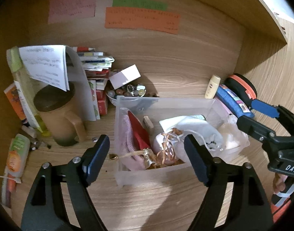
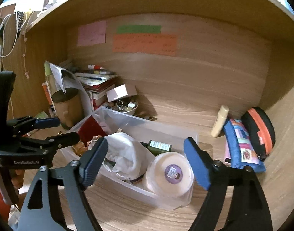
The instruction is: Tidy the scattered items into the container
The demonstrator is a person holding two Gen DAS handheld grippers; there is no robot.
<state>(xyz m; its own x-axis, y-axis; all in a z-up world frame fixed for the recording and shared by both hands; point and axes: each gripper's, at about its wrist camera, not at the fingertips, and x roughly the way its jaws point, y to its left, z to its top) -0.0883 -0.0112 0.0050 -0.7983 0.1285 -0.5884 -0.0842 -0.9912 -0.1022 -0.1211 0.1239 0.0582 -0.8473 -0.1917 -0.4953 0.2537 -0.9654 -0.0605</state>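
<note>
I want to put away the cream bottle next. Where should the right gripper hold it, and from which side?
Grip the cream bottle across its narrow middle, coming from the front. It leans upright against the blue pouch, so the right gripper should keep clear of that side.

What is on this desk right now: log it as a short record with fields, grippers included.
container: clear plastic bin on the wooden desk
inside: white cloth bundle, round white tub, dark green bottle, red cloth piece
still outside: cream tube, blue patchwork pouch, black and orange round case
left gripper: open, holds nothing
right gripper: open, holds nothing
</note>
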